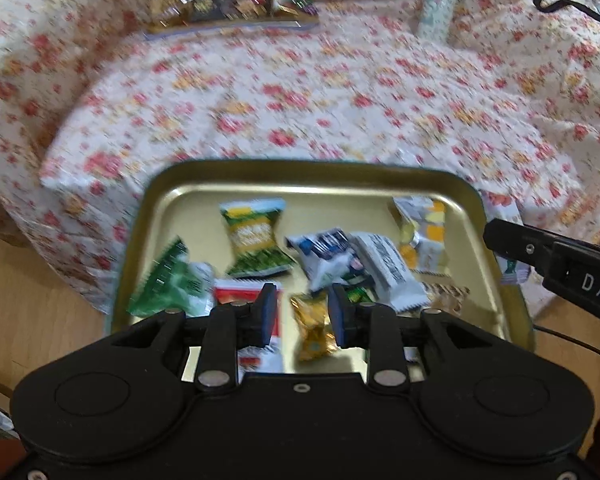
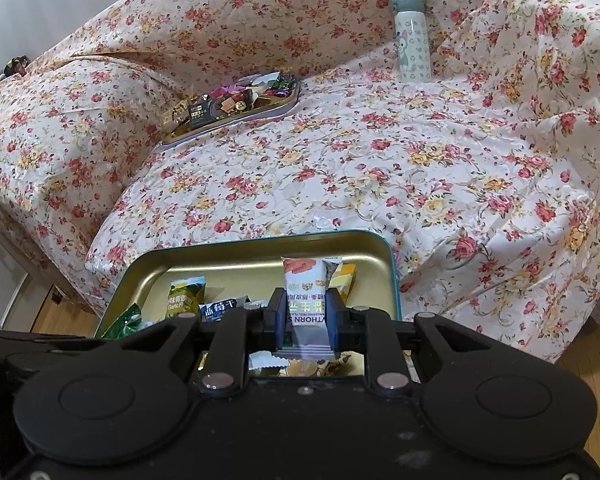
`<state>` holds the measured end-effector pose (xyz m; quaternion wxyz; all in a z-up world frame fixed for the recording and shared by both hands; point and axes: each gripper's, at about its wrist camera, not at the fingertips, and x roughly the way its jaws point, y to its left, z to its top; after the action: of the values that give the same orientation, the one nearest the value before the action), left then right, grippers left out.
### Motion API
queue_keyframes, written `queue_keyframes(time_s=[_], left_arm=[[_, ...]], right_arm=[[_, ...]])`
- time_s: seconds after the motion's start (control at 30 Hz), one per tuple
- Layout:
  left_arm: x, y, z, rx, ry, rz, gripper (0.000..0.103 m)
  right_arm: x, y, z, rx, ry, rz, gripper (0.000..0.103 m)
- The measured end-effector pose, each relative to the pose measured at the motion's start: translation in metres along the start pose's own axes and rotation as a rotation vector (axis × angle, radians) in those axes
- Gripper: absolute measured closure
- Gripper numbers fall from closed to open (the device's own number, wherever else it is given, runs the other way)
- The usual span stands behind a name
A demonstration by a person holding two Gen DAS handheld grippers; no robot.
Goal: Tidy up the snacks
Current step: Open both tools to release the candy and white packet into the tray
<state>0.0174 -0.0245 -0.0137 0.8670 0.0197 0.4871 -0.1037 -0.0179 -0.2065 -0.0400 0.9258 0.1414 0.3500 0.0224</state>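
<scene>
A gold tin tray [image 1: 172, 184] holds several wrapped snacks: a green-and-yellow packet [image 1: 256, 236], a dark green one [image 1: 168, 284], a blue-and-white one [image 1: 324, 256] and a yellow-and-white one [image 1: 424, 232]. My left gripper [image 1: 303, 312] hangs over the tray's near part. A small gold-wrapped candy [image 1: 314, 328] lies between its fingers, with a gap at the left pad, so the jaws stand open. My right gripper [image 2: 304, 308] is shut on an upright white-and-orange snack packet [image 2: 304, 280] above the same tray [image 2: 260, 242]. One of its fingers [image 1: 504, 236] shows at the tray's right rim.
The tray sits at the front edge of a sofa under a floral cover [image 2: 340, 168]. At the back left lies a second tray of dark wrapped candies [image 2: 236, 100]. A pale bottle [image 2: 412, 40] stands at the back right. Wooden floor [image 1: 40, 320] lies below on the left.
</scene>
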Motion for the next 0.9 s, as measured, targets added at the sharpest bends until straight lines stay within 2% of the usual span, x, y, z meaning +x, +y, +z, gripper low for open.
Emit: queue_keyframes(time_s=[0.1,0.2,0.43,0.9], left_arm=[[-0.004,0.002,0.001,-0.005,-0.042,0.052,0.063],[-0.005,0.007,0.001,-0.021,-0.055,0.073,0.059],[0.000,0.015,-0.002,-0.059,-0.025,0.064,0.059],[0.001,0.014,-0.004,-0.050,-0.014,0.061,0.058]], right_arm=[[0.005,0.004,0.004,-0.017,0.001,-0.001,0.081],[0.014,0.008,0.007,-0.033,0.009,-0.005,0.081],[0.041,0.023,0.015,-0.092,0.042,-0.024,0.081],[0.079,0.040,0.018,-0.147,0.112,-0.048,0.080]])
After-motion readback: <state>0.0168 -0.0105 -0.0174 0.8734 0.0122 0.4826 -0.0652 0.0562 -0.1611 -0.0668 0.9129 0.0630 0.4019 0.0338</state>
